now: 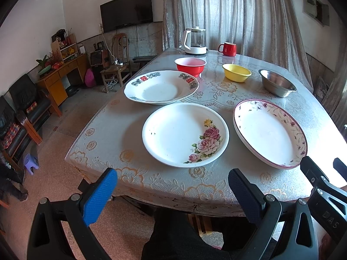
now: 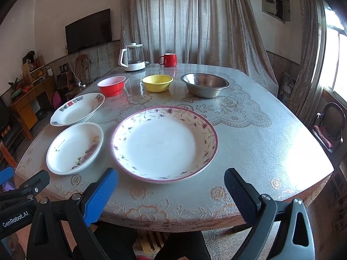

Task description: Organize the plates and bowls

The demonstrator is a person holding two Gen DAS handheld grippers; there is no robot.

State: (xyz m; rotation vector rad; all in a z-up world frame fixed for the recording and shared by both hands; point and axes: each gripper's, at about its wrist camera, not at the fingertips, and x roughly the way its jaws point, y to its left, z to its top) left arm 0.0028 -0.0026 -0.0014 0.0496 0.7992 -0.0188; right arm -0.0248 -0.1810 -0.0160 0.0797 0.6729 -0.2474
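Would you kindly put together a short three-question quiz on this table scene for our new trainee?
1. True or false: the yellow bowl sits between the red bowl and the steel bowl.
2. How many plates lie on the table?
3. Multiple choice: the left gripper and right gripper are A) both open and empty, B) both shut on plates, C) one open, one shut.

Key:
1. True.
2. Three: the rose plate, the purple-rimmed plate and the plate with red characters.
3. A.
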